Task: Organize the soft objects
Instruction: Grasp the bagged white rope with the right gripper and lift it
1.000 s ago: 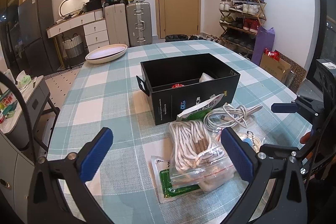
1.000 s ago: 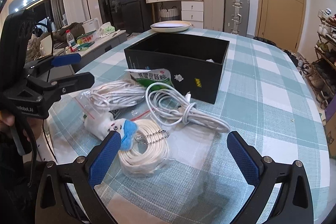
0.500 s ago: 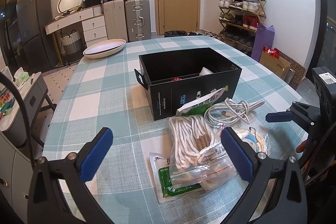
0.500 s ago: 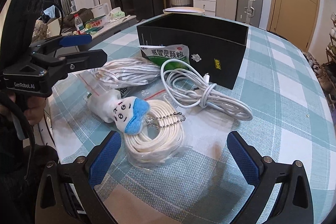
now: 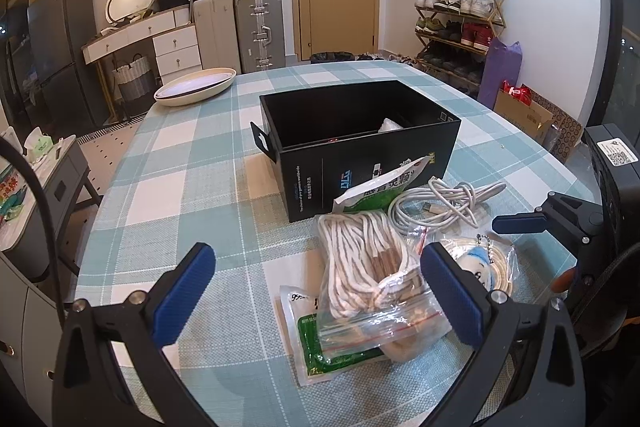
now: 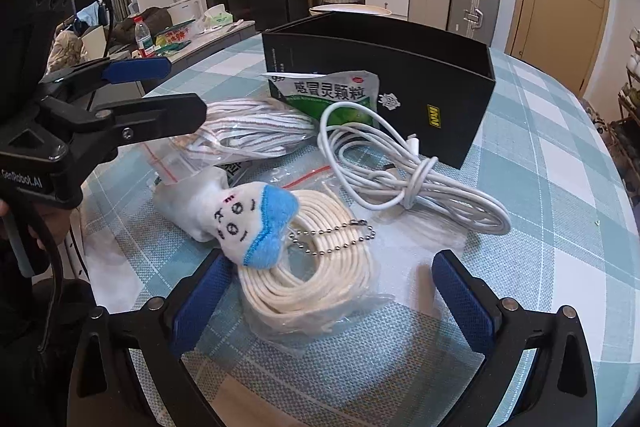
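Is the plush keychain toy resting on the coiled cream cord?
Touching. The right wrist view shows the plush toy lying across the coiled cream cord, overlapping its rim.

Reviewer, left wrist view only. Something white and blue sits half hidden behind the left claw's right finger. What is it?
Observer: A small plush keychain with a drawn face and a blue cap, lying on a bagged coil of cream cord.
Operator: Is the right claw holding anything?
Observer: No. The right claw is open, with a finger on either side of that coil.
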Tool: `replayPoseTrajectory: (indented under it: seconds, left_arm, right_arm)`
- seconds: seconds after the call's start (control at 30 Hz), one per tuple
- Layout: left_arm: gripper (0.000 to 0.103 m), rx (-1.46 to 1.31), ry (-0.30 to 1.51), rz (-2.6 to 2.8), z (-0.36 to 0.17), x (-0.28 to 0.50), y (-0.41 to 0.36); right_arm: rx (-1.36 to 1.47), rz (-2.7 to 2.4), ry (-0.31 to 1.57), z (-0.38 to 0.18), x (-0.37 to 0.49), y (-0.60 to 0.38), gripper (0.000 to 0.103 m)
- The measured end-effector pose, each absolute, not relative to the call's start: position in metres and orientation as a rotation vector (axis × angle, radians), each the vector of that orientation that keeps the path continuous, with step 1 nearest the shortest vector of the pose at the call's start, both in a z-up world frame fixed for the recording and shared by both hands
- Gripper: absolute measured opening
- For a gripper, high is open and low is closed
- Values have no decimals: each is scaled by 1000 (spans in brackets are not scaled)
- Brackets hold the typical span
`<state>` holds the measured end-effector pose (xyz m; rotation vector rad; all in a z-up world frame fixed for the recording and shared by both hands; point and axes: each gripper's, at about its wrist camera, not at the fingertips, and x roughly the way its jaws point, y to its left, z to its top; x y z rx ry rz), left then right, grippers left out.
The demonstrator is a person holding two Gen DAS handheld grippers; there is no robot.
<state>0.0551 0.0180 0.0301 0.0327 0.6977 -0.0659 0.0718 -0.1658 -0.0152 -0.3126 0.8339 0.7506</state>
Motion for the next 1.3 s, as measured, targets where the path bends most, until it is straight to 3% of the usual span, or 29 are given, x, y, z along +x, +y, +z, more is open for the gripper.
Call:
replayPoseTrajectory:
  seconds: [0.33, 0.53, 0.73, 1.3]
  left_arm:
    - [103, 36, 700, -68, 28, 56, 16]
    - [103, 33, 700, -67, 27, 56, 15]
    - [103, 32, 701, -68, 27, 56, 15]
    - [103, 33, 719, -73, 23, 56, 18]
  right_arm:
    - [-334, 811, 805, -12, 66, -161, 61]
    - [-312, 829, 802, -10, 66, -164, 50]
    - [-318, 828, 768, -7, 63, -166, 44]
    - [-175, 822, 606, 26, 61, -195, 43]
